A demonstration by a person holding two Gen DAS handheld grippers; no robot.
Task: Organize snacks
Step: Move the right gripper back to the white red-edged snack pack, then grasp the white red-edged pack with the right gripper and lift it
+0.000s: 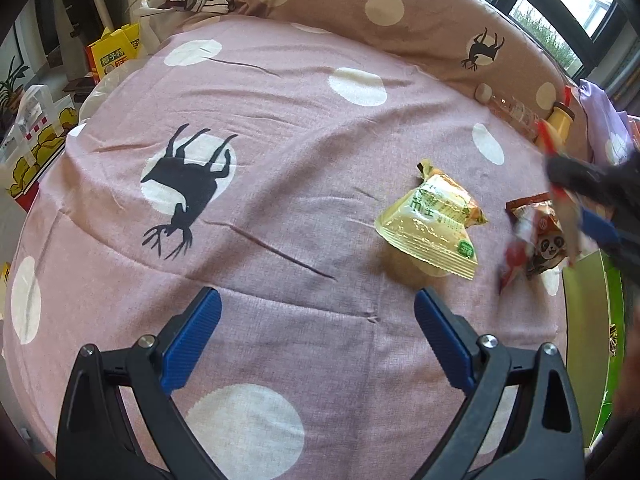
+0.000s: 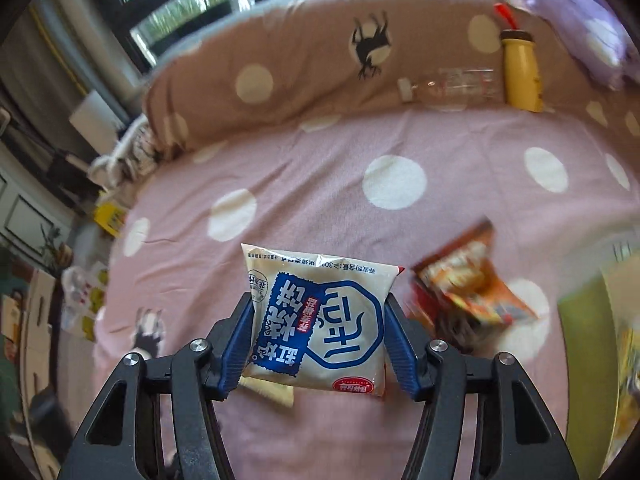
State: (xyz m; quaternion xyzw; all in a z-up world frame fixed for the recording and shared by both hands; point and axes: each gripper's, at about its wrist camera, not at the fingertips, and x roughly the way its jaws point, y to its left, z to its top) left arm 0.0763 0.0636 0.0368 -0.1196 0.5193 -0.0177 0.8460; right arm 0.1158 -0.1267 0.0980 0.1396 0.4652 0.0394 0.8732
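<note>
My right gripper (image 2: 318, 320) is shut on a white and blue snack packet (image 2: 316, 320), held above the pink spotted bedsheet (image 2: 280, 168). A yellow snack packet (image 1: 434, 226) lies on the sheet ahead and right of my left gripper (image 1: 318, 312), which is open and empty. An orange and brown snack packet with a panda (image 1: 540, 240) lies further right; it also shows in the right wrist view (image 2: 472, 280). The right gripper (image 1: 580, 200) shows blurred at the right edge of the left wrist view. A green box (image 1: 592, 320) stands at the right; it also shows in the right wrist view (image 2: 588, 340).
A brown spotted pillow (image 2: 300, 72) lies along the far side. A clear plastic bottle (image 2: 452, 86) and a yellow bottle (image 2: 520, 76) rest against it. Bags and yellow boxes (image 1: 112, 52) stand off the bed's left side. A lilac cloth (image 2: 580, 28) lies at the far right.
</note>
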